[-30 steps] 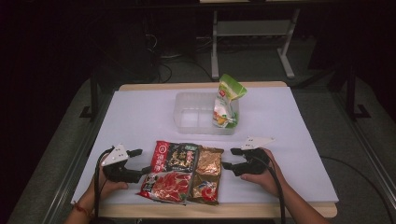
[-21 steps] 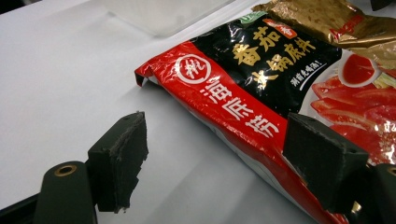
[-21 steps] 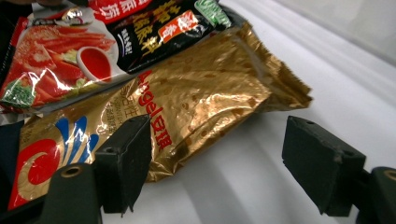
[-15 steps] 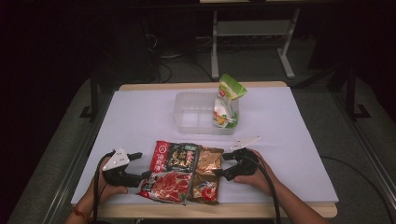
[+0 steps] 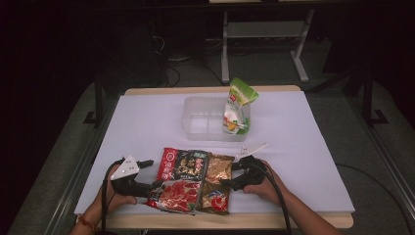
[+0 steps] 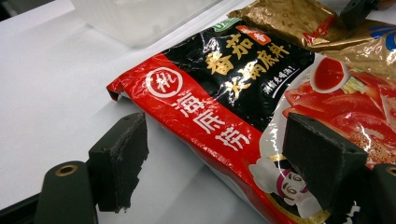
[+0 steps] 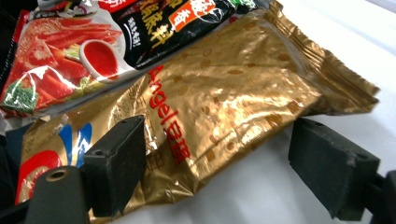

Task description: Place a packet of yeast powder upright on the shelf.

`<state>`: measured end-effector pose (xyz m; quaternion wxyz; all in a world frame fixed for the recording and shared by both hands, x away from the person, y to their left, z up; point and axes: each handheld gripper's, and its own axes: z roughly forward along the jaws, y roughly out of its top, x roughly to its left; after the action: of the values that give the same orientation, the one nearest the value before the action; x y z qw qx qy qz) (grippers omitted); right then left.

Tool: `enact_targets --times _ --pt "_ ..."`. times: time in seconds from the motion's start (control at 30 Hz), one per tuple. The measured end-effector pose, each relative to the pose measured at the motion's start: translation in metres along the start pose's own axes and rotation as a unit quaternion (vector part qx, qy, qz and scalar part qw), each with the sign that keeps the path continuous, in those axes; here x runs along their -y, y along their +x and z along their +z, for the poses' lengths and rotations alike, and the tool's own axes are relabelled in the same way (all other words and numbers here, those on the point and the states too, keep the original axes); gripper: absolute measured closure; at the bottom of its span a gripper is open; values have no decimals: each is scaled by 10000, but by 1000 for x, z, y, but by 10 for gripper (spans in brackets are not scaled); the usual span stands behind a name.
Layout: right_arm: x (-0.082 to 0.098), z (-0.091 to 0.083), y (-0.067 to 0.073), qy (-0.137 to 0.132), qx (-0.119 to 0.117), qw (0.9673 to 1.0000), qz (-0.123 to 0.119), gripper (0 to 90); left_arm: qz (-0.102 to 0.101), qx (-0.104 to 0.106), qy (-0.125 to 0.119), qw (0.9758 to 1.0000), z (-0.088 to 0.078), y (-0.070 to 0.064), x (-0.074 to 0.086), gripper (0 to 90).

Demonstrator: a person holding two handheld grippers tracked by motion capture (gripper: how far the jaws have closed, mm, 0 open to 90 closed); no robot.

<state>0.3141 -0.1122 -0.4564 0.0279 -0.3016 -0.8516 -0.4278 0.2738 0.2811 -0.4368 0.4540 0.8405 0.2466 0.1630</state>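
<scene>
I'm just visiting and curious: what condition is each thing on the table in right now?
Red and black packet: sealed, lying flat, overlapping the gold one.
Gold packet: sealed, lying flat, crinkled.
Clear plastic box: lidless, upright.
Green and white pouch: standing upright in the box.
Left tool: jaws open around the red packet's edge.
Right tool: jaws just opened wide, straddling the gold packet.

White table [image 5: 147,122]: clear tub [image 5: 205,122], red pouch [image 5: 178,178] & gold pouch [image 5: 218,181] on it

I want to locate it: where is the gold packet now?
In the high view the gold packet lies at the table's near edge, right of the red-and-black sauce packet, just left of the right tool.
</scene>
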Motion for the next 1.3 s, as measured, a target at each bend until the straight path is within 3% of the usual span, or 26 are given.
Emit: enact_targets --times 0.23,0.5,0.67,0.93,1.17,1.3 --pt "-2 3 0 -62 -23 9999 80 169 19 47 57 10000 2 0 0 220" --pt "-6 8 -1 -129 -20 9998 157 277 15 69 99 9999 4 1 1 220" --pt "-8 10 -1 -179 -21 9997 177 393 27 55 121 9999 4 1 1 220" --pt "-7 2 -4 -483 -160 9984 265 667 10 20 147 9999 4 3 3 219" --pt "-9 -7 0 -702 -172 9974 32 857 -33 -17 123 9999 3 5 4 218" --pt "-10 -12 3 -773 -183 9968 -77 889 -86 -67 76 9999 1 7 5 218"
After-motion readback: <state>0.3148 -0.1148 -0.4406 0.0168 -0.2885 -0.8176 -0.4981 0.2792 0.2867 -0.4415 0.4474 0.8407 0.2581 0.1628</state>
